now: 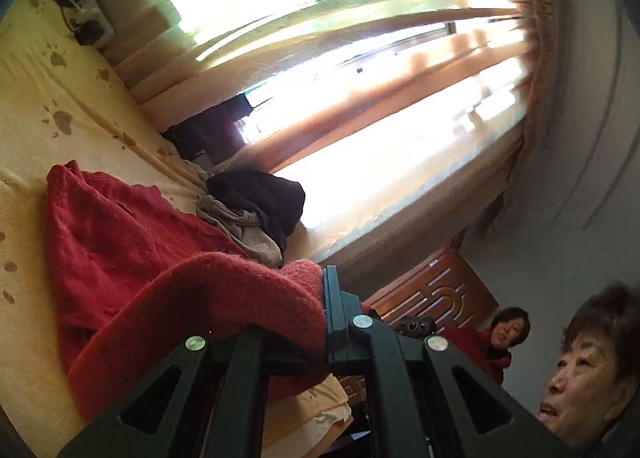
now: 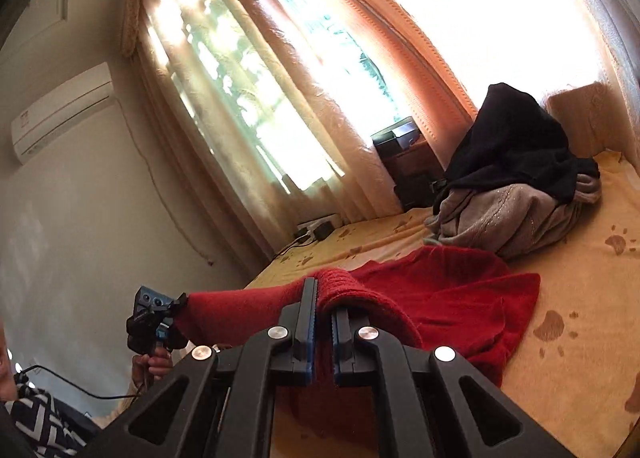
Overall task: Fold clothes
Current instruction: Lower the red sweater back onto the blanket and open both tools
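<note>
Both grippers pinching the red sweater, lifted edge
You are clamping the red sweater [image 2: 448, 298] in the right gripper [image 2: 324, 310] and, apparently, the left gripper [image 1: 316, 306], one finger being hidden; the rest is lying on the yellow bedspread [image 2: 580, 290] beside a dark clothes pile [image 2: 516, 177]

Your yellow paw-print bed [image 2: 568, 290] carries the red sweater [image 2: 460, 290]; beyond it, touching, lies a grey-and-black clothes heap [image 2: 516, 193].

No legible text, label or number is showing in either wrist view. A small dark mark is sitting on the wall air conditioner [image 2: 60, 113], too blurred for reading.
</note>
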Tool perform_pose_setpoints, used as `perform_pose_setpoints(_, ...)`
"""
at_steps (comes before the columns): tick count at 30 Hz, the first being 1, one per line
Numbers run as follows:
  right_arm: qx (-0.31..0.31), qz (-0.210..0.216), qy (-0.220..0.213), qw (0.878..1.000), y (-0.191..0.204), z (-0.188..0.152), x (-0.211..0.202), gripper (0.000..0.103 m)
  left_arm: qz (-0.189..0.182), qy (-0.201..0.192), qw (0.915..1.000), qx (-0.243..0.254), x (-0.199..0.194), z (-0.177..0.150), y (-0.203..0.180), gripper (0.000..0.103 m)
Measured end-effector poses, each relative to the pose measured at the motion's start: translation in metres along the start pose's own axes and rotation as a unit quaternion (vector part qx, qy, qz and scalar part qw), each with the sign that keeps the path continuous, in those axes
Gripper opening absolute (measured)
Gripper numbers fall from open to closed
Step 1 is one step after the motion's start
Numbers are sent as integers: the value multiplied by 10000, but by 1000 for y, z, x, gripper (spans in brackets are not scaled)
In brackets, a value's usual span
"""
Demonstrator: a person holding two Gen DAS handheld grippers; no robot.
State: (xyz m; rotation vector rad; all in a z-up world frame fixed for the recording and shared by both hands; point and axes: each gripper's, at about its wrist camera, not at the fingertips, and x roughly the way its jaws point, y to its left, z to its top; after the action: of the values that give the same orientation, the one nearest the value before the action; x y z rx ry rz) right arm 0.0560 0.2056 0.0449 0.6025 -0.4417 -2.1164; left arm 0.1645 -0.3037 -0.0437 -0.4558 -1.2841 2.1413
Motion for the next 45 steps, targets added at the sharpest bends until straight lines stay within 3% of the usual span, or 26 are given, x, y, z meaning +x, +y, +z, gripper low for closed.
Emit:
perform_pose_setpoints(4,159,-483,155,9986,-40,26,67,7,371,-117,9965,-740,28,33,51,7)
perform_pose_setpoints(6,272,-770,275,9963,-64,34,103,7,620,-219,9909,-1175,40,47,81,7)
perform_pose_setpoints(8,306,-1124,463,9921,-89,38,140,7,901,-331,9814,-1664,52,58,114,15)
perform_pose_setpoints(9,342,-1271,600,9895,-103,39,158,7,1024,-388,9757,-1900,56,63,129,32)
perform_pose_setpoints(10,403,-1383,791,9864,-116,37,175,7,1123,-447,9696,-2126,60,66,143,58)
perform_pose_setpoints(11,464,-1494,981,9828,-130,35,192,7,1222,-506,9629,-2351,63,68,156,68)
perform_pose_setpoints(12,525,-1536,1076,9809,-139,34,201,7,1234,-568,9582,-2518,66,71,166,70)
perform_pose_setpoints(15,702,-1401,1005,9825,-148,35,196,7,1230,-610,9607,-2413,70,82,161,84)
perform_pose_setpoints(18,879,-1266,933,9836,-157,37,191,7,1329,-578,9654,-2170,72,90,150,87)
perform_pose_setpoints(25,1364,-808,616,9854,-169,49,175,10,1467,-642,9610,-2254,73,89,161,87)
perform_pose_setpoints(27,1899,-533,601,9785,-179,50,174,14,1499,-677,9603,-2254,73,91,163,87)
perform_pose_setpoints(28,2213,-377,604,9726,-185,51,174,23,1525,-688,9598,-2256,74,92,162,87)
perform_pose_setpoints(30,2648,-319,335,9632,-196,52,160,51,1562,-716,9591,-2249,75,96,161,87)
perform_pose_setpoints(31,2827,-339,146,9585,-200,52,151,71,1557,-757,9596,-2219,75,98,160,87)
perform_pose_setpoints(33,3022,-394,-204,9522,-207,55,132,74,1559,-852,9604,-2147,73,104,155,88)
perform_pose_setpoints(35,2538,-571,-293,9651,-195,61,118,74,1546,-893,9622,-2058,71,109,150,88)
perform_pose_setpoints(38,1138,-1119,122,9871,-152,64,121,74,1626,-772,9659,-1863,70,108,139,88)
perform_pose_setpoints(40,216,-1639,645,9841,-125,52,136,74,1818,-594,9675,-1654,66,99,131,88)
perform_pose_setpoints(42,-505,-2085,1126,9702,-106,36,148,74,2044,-404,9676,-1427,60,87,123,88)
perform_pose_setpoints(44,-841,-2352,1418,9579,-101,18,151,74,2229,-227,9668,-1228,51,73,116,88)
perform_pose_setpoints(45,-835,-2331,1455,9579,-100,14,148,74,2320,-159,9661,-1117,44,66,113,88)
